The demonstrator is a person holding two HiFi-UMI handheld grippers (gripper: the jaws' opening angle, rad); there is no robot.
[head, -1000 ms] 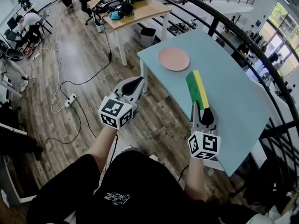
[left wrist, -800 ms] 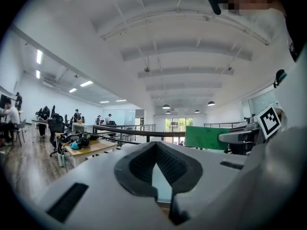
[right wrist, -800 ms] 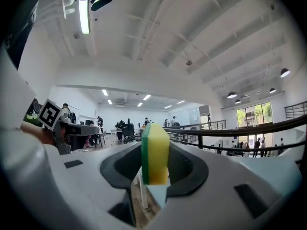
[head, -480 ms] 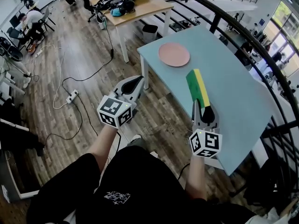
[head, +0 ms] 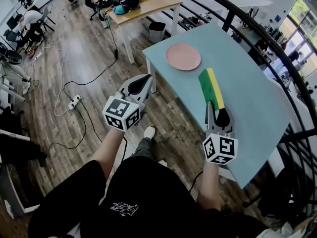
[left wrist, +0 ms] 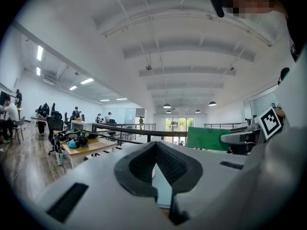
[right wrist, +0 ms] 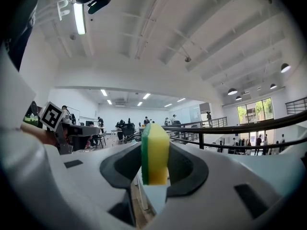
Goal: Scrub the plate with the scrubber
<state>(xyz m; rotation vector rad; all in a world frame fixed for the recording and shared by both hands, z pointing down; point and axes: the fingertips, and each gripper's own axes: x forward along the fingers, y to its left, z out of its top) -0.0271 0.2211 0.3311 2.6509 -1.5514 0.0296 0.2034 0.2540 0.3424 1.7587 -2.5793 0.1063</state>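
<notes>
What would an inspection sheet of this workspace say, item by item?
Surface: light blue table, mostly bare.
Job's things: pink plate lying at the table's far end; green-and-yellow sponge held short of the plate.
Clutter: nothing seen on the table.
Grippers: left gripper shut, empty; right gripper shut on the sponge.
Cables: cable and power strip on the wooden floor.
Surroundings: wooden desk with gear, bin, black railing.
</notes>
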